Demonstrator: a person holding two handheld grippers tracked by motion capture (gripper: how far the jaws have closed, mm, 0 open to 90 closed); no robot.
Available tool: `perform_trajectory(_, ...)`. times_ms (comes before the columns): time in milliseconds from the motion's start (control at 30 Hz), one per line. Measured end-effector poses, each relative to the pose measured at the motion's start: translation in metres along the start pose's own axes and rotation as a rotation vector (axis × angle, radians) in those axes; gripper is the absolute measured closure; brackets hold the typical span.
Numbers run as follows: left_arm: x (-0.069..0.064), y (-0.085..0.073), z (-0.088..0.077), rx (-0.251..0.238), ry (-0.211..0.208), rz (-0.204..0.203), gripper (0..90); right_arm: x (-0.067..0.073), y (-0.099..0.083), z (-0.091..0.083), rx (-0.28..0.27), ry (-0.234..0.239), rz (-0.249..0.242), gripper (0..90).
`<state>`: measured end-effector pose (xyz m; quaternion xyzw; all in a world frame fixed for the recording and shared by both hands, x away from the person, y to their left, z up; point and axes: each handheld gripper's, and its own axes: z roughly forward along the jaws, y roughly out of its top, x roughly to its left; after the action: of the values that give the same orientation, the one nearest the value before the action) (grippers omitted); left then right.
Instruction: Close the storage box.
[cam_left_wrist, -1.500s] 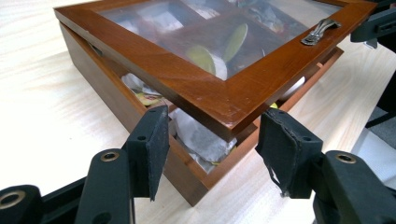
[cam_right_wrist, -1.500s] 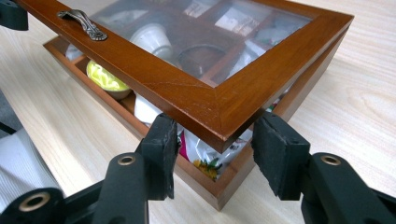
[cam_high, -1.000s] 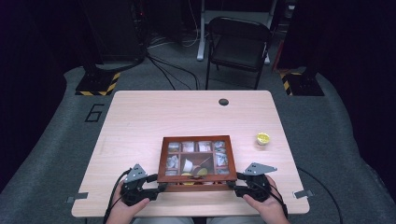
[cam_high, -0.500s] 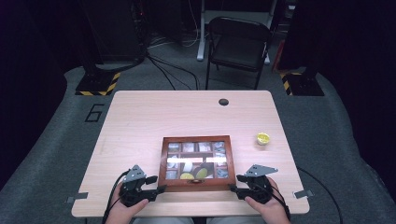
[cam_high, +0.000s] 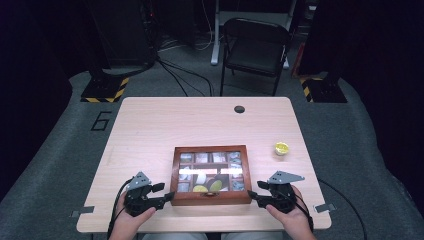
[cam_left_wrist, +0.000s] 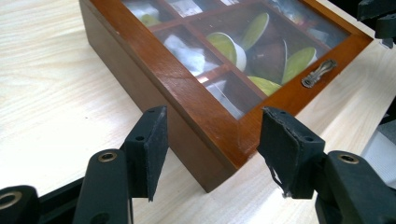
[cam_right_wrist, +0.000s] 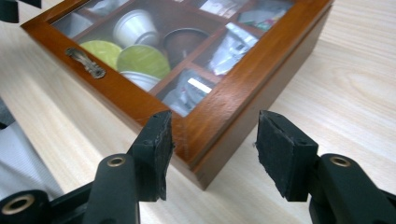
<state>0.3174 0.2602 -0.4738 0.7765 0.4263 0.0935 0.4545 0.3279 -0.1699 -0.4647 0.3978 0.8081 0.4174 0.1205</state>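
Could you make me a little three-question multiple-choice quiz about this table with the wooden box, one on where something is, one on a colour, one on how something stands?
1. Where is the small round thing lying loose on the table?
A. right of the wooden box
B. on its lid
C. left of it

2. What colour is that small round thing?
A. red
B. yellow
C. blue

3. How is the lid of the wooden box?
A. taken off
B. propped upright
C. shut flat

Answers: 1 A, in the high view it sits apart, off the box's right side. 2 B, it shows yellow there. 3 C, the glass-paned lid lies flat in both gripper views, with the left gripper and right gripper at the near corners.
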Motion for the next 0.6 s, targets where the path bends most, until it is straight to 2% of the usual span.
perform_trajectory(300, 0.013, 0.003, -0.001, -0.013, 0.036, -0.016, 41.2, -0.017, -0.001, -0.004, -0.009, -0.051, 0.023, 44.9)
perform_trajectory(600, 0.028, -0.001, -0.001, -0.028, 0.048, -0.060, 40.8, -0.030, -0.007, -0.003, -0.006, -0.083, 0.067, 43.9)
